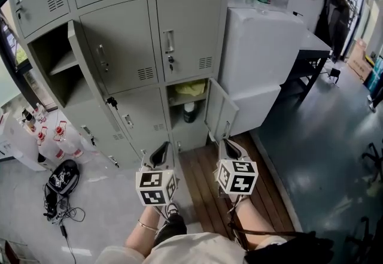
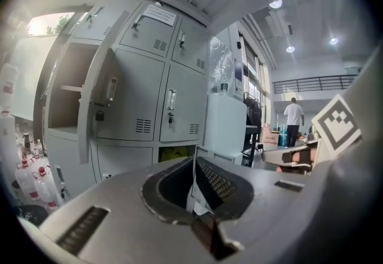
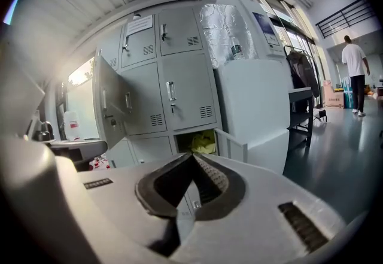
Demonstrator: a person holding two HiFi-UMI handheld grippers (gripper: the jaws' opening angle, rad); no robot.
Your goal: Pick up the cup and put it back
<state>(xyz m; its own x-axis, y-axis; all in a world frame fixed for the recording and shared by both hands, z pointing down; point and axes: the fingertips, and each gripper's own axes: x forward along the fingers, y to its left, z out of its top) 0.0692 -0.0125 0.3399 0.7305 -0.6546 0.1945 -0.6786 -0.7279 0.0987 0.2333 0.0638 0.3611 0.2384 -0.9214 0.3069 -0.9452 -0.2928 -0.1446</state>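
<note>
We hold our left gripper (image 1: 160, 150) and right gripper (image 1: 231, 146) side by side, close to us. Both have their jaws closed tip to tip, with nothing between them. Beyond them, the dark cup (image 1: 190, 112) stands in the open compartment of the grey lockers (image 1: 125, 47). It is under a shelf holding a yellow cloth (image 1: 190, 87), and the compartment door (image 1: 216, 111) is swung out to the right.

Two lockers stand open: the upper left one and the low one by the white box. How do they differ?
The upper left locker sits higher, in the left column; the low locker is beside the white box. The upper left locker shows only a bare shelf; the low locker holds a yellow bundle above a dark cup. Both are grey metal with doors swung open.
</note>
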